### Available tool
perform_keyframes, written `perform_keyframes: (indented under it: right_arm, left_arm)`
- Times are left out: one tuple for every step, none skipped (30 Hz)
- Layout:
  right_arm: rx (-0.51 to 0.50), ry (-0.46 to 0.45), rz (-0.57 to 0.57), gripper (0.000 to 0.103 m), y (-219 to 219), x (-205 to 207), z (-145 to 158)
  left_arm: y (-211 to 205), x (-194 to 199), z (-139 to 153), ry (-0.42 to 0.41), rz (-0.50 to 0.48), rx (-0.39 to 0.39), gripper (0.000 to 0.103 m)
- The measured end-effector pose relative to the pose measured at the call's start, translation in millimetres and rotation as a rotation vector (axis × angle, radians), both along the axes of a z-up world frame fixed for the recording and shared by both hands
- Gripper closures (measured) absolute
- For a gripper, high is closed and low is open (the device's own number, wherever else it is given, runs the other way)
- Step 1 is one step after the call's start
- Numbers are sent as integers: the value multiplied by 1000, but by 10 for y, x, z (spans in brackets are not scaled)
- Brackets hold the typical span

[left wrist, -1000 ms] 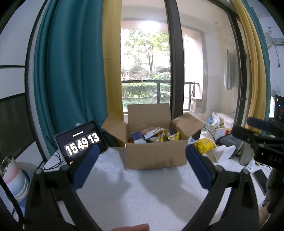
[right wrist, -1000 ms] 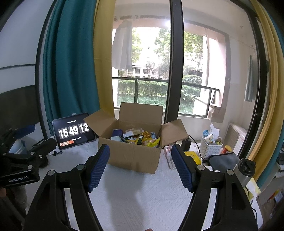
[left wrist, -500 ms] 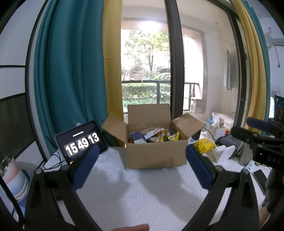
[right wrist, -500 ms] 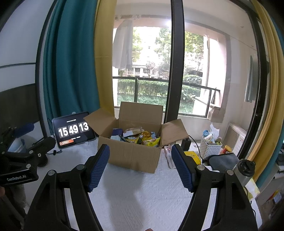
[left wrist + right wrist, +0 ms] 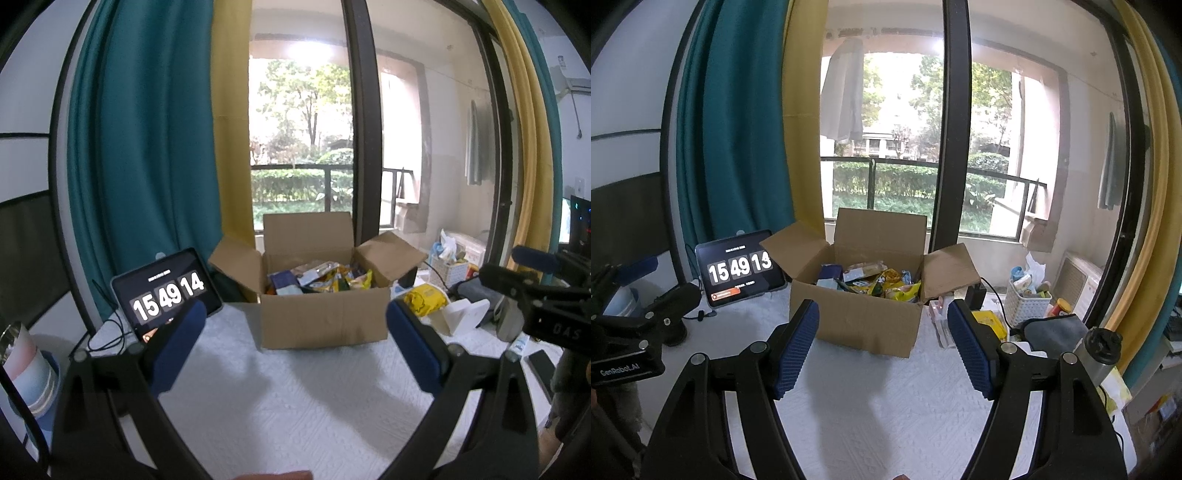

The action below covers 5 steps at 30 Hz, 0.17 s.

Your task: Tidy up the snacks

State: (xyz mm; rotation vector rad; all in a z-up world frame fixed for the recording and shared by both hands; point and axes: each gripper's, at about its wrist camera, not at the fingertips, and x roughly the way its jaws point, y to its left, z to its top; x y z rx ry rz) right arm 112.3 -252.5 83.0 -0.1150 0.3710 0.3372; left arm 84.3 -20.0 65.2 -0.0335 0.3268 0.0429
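An open cardboard box stands on the white table with its flaps spread, filled with several snack packets in yellow, blue and silver. My left gripper hovers short of the box's front wall, open, with nothing between its blue pads. My right gripper is also open and empty, short of the same box. Each gripper shows at the edge of the other's view: the right one and the left one.
A tablet showing a clock leans left of the box. Right of it sit a yellow pack, a white basket, a grey cloth and a flask. A cup stands at far left.
Only the clock's digits have advanced; both grippers and the box stay where they were.
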Motion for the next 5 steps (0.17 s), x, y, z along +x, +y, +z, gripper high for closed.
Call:
perform_keyframes:
  right_arm:
    - [-2, 3, -1, 28, -1, 9, -12]
    - [-4, 6, -1, 28, 4, 22, -18]
    - [-3, 9, 1, 28, 2, 39, -20]
    - [-2, 12, 2, 28, -2, 54, -27]
    - [-3, 14, 3, 28, 9, 71, -29]
  left_arm:
    - [8, 25, -11, 2, -3, -1, 4]
    - [8, 40, -14, 2, -5, 1, 4]
    - [-3, 58, -14, 0, -5, 6, 4]
    - [1, 77, -14, 0, -5, 9, 4]
    - [1, 98, -13, -1, -8, 8, 4]
